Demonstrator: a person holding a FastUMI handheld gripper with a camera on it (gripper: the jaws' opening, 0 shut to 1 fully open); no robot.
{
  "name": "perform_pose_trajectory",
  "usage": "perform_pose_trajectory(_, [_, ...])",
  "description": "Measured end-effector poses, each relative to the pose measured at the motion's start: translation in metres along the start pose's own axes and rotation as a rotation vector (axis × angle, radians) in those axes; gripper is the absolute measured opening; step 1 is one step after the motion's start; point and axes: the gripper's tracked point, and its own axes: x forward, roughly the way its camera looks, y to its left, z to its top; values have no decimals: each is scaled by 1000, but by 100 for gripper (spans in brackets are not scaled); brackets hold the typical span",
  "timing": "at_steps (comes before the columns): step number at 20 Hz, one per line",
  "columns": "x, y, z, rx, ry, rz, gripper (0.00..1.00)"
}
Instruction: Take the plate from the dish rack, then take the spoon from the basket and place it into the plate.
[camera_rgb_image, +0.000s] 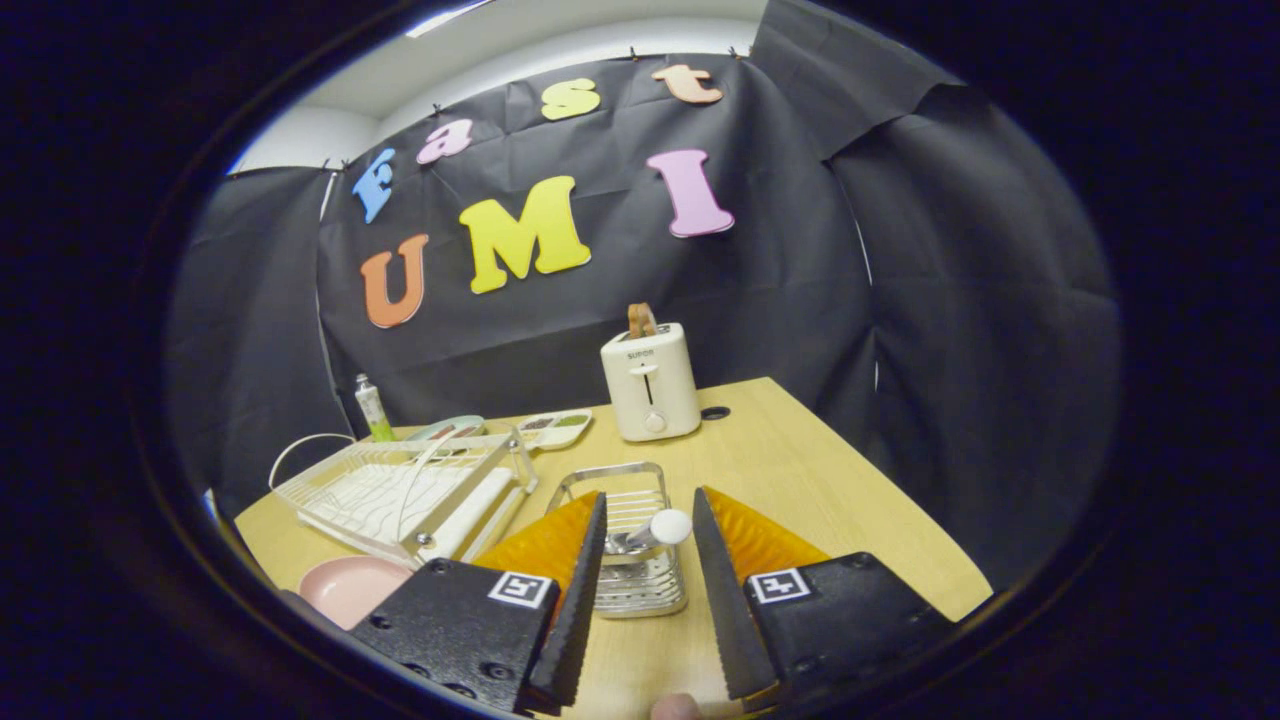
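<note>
Spoon stands in the wire basket, its rounded pale end between the tool fingers, which gape wide and touch nothing. It looks light, stiff and slick — best pinched just below that end. Plate lies on the surface beside the dish rack.

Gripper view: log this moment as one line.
gripper: open, spoon between fingers, unclamped | spoon: in basket | plate: on table, beside rack | phase: reaching for spoon
</note>
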Motion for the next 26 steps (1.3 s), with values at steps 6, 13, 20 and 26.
perform_pose_trajectory(6, [1, 7, 10, 34, 8, 17, 23])
perform_pose_trajectory(13, [-25, 22, 56, -14, -9, 1, 12])
perform_pose_trajectory(20, [-96, 82, 113, -65, -59, 125, 9])
perform_pose_trajectory(26, [-131, 168, 92, -201, 41, 351, 9])
